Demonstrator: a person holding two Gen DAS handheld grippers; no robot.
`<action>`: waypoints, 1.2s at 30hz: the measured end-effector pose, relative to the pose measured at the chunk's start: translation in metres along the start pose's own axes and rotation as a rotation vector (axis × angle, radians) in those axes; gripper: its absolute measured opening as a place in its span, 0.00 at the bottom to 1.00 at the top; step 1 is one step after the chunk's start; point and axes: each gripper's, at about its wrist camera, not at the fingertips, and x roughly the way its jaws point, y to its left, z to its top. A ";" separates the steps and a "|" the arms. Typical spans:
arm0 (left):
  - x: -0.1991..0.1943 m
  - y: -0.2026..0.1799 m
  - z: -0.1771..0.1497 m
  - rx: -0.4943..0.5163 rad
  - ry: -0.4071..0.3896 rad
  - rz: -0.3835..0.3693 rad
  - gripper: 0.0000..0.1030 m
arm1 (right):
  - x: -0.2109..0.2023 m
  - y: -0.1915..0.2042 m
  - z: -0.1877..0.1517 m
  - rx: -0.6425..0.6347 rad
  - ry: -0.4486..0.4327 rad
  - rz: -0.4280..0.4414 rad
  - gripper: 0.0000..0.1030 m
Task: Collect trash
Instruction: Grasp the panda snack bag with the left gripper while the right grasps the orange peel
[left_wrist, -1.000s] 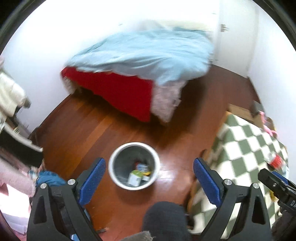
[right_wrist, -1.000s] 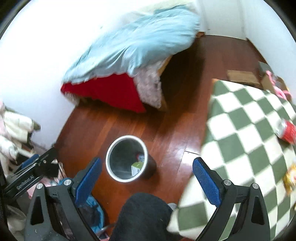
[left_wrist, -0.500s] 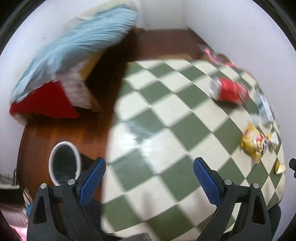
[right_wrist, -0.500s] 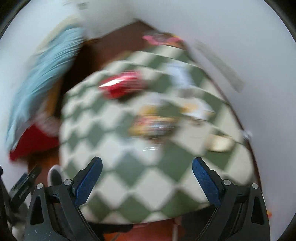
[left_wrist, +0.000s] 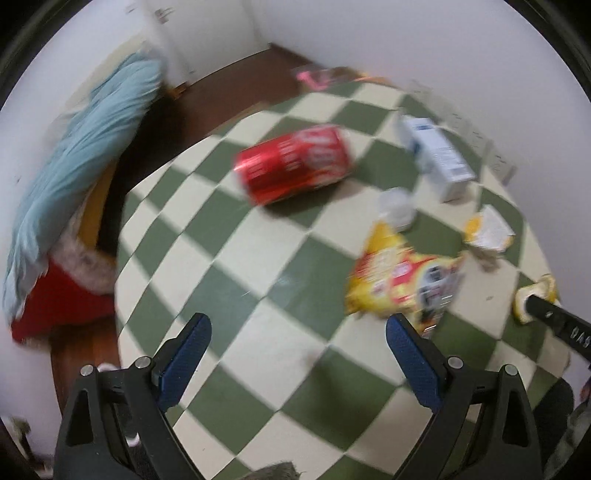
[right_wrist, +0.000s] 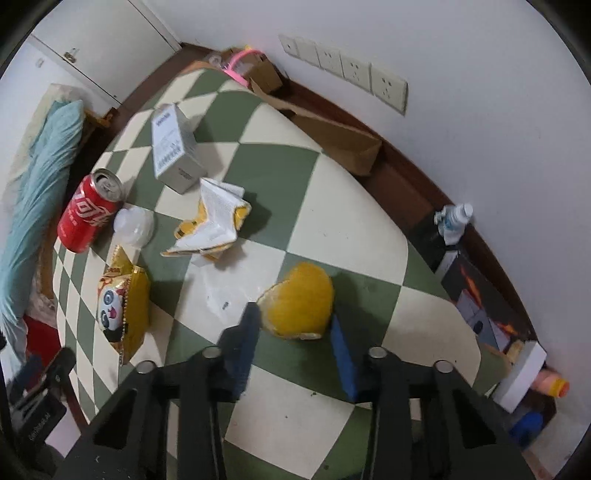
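Trash lies on a green and cream checkered table (right_wrist: 332, 177). A yellow peel (right_wrist: 299, 306) sits between the fingers of my right gripper (right_wrist: 293, 321), whose jaws are narrowed around it, touching or nearly touching. A red cola can (left_wrist: 295, 162) (right_wrist: 88, 210) lies on its side. A yellow snack bag (left_wrist: 402, 280) (right_wrist: 123, 306), a white box (left_wrist: 436, 158) (right_wrist: 173, 144), a crumpled yellow and white wrapper (right_wrist: 214, 221) and a clear plastic cup (right_wrist: 133, 225) lie around. My left gripper (left_wrist: 295, 350) is open and empty above the table's near part.
A bed with a light blue blanket (left_wrist: 77, 158) stands left of the table. A brown paper bag (right_wrist: 332, 136) and a small bottle (right_wrist: 452, 218) lie along the wall behind the table. Wall sockets (right_wrist: 343, 70) are above them.
Both grippers swung from the floor bin to the table top. My right gripper narrowed from wide open around the yellow peel. The left stayed open.
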 end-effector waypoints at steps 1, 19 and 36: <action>0.000 -0.011 0.004 0.037 -0.006 -0.016 0.94 | -0.002 -0.003 -0.001 0.004 -0.001 0.003 0.21; 0.045 -0.095 0.025 0.357 0.063 -0.051 0.48 | -0.007 -0.040 -0.008 0.071 0.006 -0.008 0.21; 0.037 0.035 -0.062 0.158 0.157 -0.012 0.47 | 0.021 0.078 -0.060 -0.220 0.135 0.105 0.21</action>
